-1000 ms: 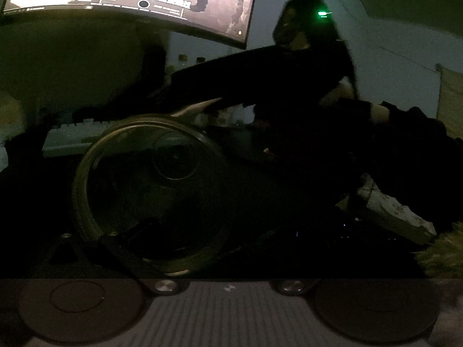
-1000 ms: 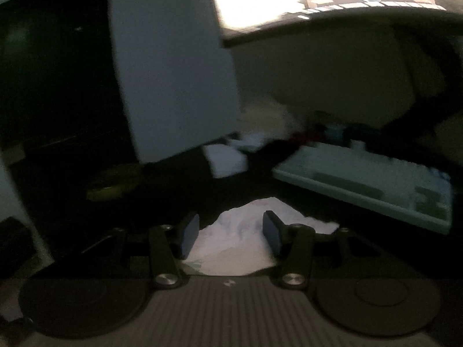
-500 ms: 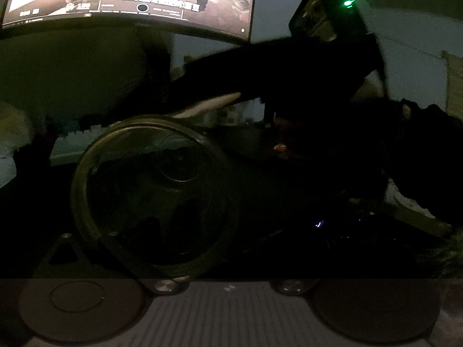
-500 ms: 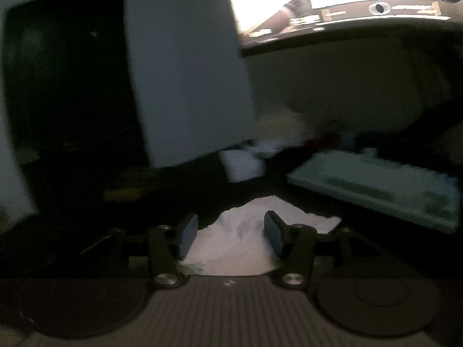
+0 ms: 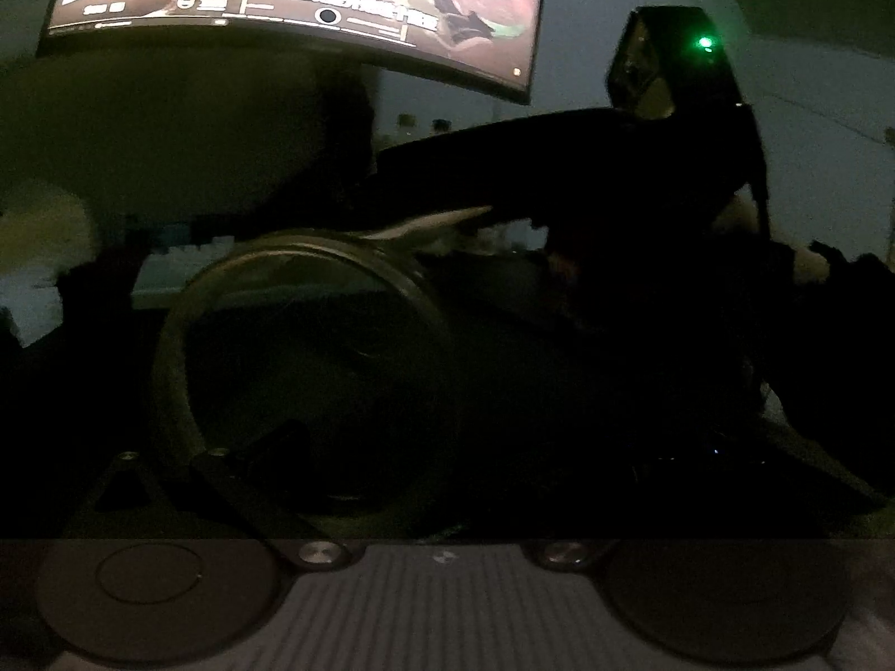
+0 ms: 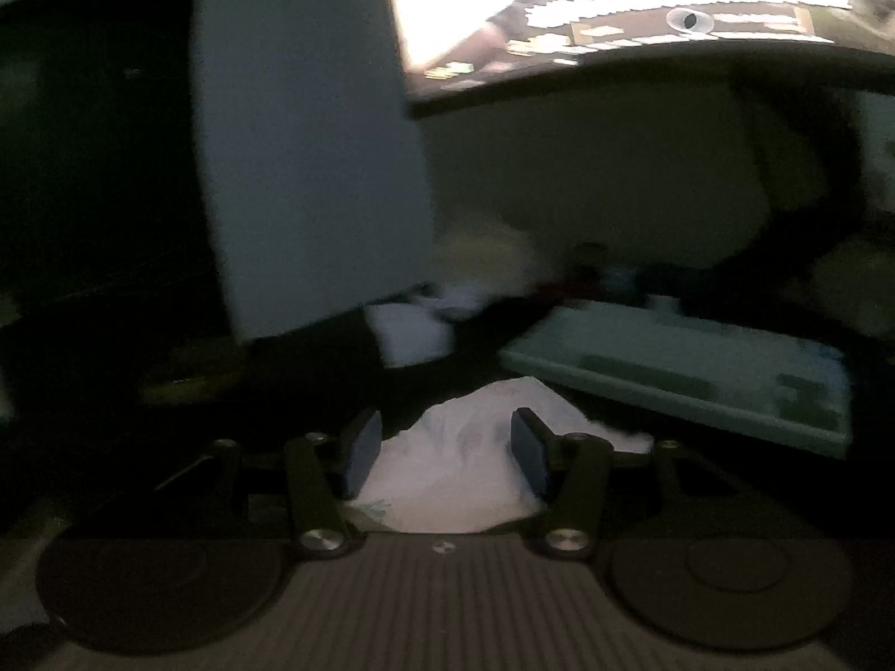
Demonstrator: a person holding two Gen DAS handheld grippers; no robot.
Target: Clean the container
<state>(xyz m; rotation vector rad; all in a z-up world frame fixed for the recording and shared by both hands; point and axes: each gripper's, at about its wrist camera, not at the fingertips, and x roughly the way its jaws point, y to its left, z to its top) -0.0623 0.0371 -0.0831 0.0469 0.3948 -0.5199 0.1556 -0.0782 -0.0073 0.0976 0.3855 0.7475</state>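
Container (image 5: 184, 307) clear, glossy glass; tissue (image 6: 447, 464) white, crumpled paper; keyboard (image 6: 671, 369) matt plastic.

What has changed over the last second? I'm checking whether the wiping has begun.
Little. The right gripper has the crumpled white tissue between its fingers as before, its view swung slightly, and the pale keyboard stays ahead. The left gripper's round clear glass container remains close to its camera. No wiping contact shows.

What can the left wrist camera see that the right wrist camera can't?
Only the left wrist view shows the round clear glass container with one dark finger across its rim, and a small green light. Only the right wrist view shows the crumpled white tissue between the right gripper's fingers, beside a pale blue-grey panel. Both show the glowing curved monitor and the pale keyboard.
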